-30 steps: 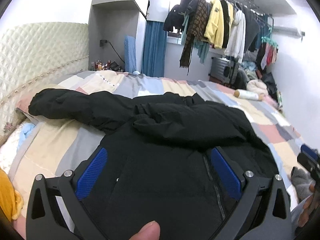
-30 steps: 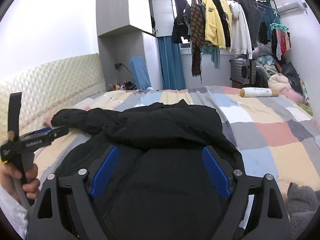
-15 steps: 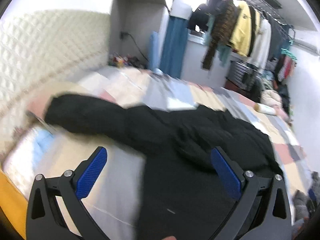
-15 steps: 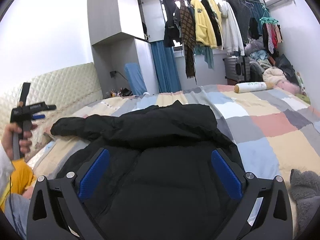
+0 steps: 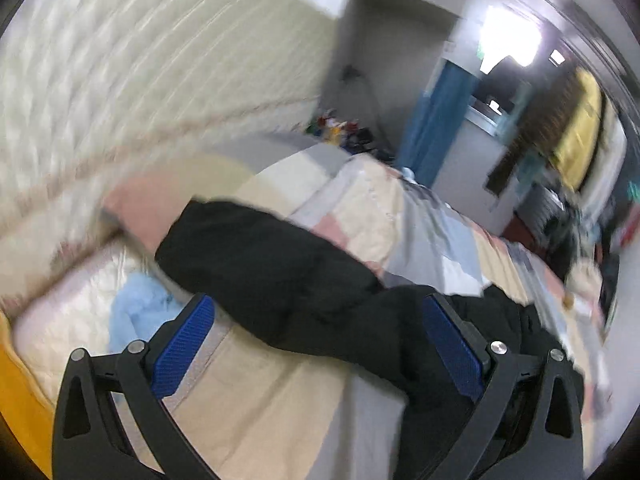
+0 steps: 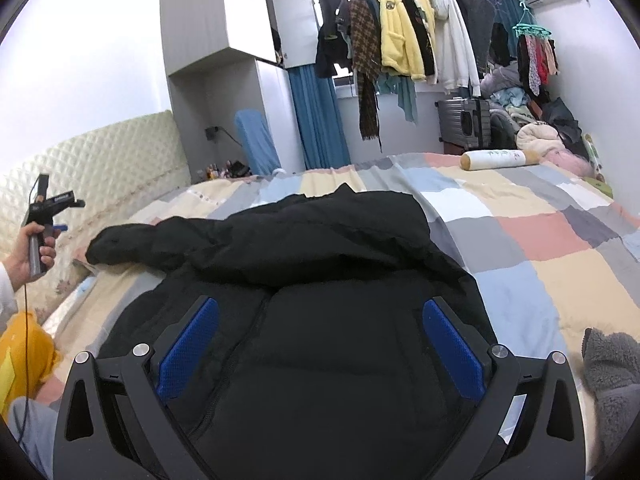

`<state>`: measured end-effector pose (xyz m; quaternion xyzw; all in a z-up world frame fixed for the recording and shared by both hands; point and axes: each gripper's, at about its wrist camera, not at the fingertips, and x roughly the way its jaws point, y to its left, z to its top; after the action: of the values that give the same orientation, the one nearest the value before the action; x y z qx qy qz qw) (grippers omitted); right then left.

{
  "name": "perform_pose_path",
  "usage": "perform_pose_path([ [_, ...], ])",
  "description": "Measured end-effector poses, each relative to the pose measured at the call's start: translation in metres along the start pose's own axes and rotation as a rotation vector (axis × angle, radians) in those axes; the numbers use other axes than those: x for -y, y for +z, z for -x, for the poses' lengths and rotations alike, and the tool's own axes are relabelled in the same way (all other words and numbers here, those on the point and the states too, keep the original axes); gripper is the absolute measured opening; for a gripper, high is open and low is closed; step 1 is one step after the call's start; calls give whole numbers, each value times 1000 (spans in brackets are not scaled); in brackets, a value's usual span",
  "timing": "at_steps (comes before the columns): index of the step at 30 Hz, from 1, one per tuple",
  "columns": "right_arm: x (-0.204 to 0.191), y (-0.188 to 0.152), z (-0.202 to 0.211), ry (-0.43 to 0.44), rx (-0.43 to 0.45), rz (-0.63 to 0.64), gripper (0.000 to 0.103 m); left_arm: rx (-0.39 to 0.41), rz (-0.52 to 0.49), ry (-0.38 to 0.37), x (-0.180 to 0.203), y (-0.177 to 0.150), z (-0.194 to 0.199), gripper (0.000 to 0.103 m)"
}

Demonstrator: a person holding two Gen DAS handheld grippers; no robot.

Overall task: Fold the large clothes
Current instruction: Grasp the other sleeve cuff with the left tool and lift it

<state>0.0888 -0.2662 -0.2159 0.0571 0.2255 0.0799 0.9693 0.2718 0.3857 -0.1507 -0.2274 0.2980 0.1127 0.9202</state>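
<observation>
A black puffer jacket (image 6: 320, 280) lies front up on the patchwork bedspread (image 6: 540, 248). One sleeve (image 6: 132, 246) stretches out to the left toward the headboard; the other is folded across the chest. My right gripper (image 6: 320, 352) is open and empty, above the jacket's lower front. My left gripper (image 5: 316, 344) is open and empty, above the outstretched sleeve (image 5: 256, 256); its view is blurred. The left gripper also shows in the right wrist view (image 6: 60, 204), held up at the far left.
A quilted cream headboard (image 6: 100, 168) stands at the left. A clothes rack (image 6: 420, 40) with hanging garments and a suitcase (image 6: 464, 124) stand behind the bed. A bolster pillow (image 6: 500, 159) lies at the far right, a grey fleece item (image 6: 612, 368) at the near right.
My left gripper has swung left and away from the jacket body toward the outstretched sleeve and headboard. The right gripper has stayed above the jacket's front, open.
</observation>
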Motion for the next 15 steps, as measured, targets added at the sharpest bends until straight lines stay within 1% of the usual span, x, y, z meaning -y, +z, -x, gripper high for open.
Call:
perform_pose_path([
  [3,-8,1,-9,-9,-12,2,103,-17,82,12,-36,-2,-28,103],
  [5,-14,0,-18,-20,-32,6,103,-38,149,24,-66,-5,-55,103],
  [8,-19,0,-33,-27,-66,-9,103,-48,240,16,-100,-8,-84,103],
  [9,-21,0,-38,-32,-78,-17,103,-52,260,12,-107,-8,-91,102],
  [11,-22,0,-48,-41,-94,-38,103,-75,267,9,-120,-9,-109,102],
  [13,-22,2,-54,-57,-100,-54,103,-77,247,32,-127,-9,-121,102],
  [15,-23,4,-59,-90,-99,-54,103,-53,264,-14,-136,-8,-130,101],
])
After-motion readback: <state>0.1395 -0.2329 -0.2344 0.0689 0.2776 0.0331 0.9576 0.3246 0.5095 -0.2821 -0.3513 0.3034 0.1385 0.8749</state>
